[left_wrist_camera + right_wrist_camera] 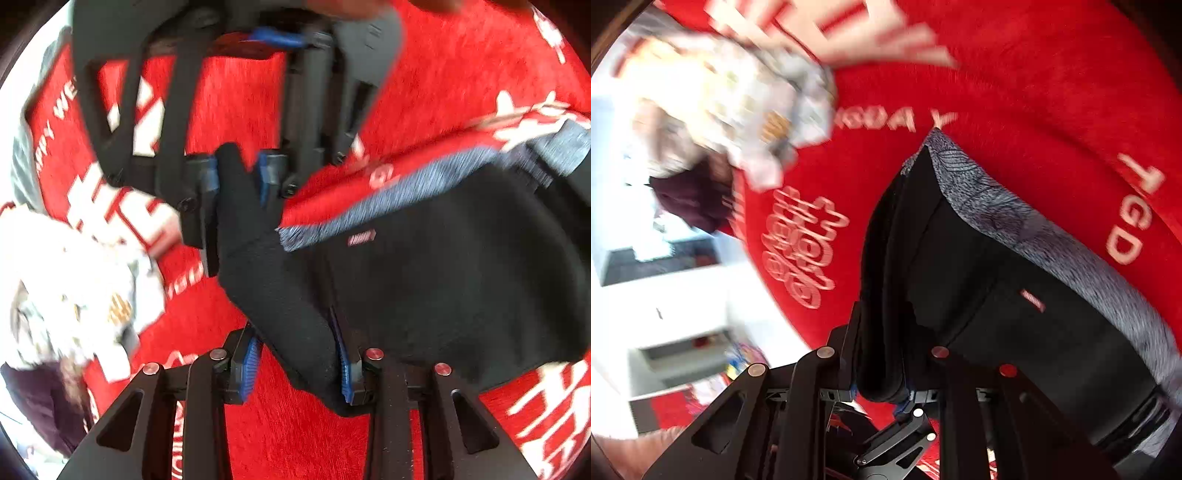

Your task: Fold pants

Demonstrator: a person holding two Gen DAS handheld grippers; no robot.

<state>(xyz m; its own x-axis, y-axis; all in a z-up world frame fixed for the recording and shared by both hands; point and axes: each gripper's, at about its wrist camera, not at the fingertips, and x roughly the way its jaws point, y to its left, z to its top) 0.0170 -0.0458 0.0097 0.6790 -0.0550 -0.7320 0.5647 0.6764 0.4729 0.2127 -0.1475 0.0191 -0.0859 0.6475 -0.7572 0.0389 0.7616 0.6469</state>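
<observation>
1. The left gripper (297, 363) is clenched on a thick roll of the black pants (424, 280), with its blue pads (251, 363) pressed into the cloth from both sides. The bunch bulges out past the fingertips, so the hold looks crowded, not flat. If the roll is several layers, an inner layer could slide free and leave the fold uneven.

2. The right gripper (881, 363) has its fingers closed around a fat fold of the same pants, deep between them. In the left wrist view it (236, 181) bites the narrow end of the same black strip just ahead of the left fingers, so both hands hold one short stretch of cloth close together. A pull apart could stretch or twist that strip instead of carrying the whole garment.

3. Out from both sets of fingers the pants spread to the right, and a grey speckled waistband (1015, 221) runs along their far edge. Most of the garment hangs or drags unsupported, so it may trail and crease when moved.

4. Under everything lies a red cloth (236, 103) with white lettering. Its nap could catch the dragging fabric and bunch up.

5. Off to the left of the fingers sits a pale crumpled bundle (731, 96). A wide swing could snag it.
</observation>
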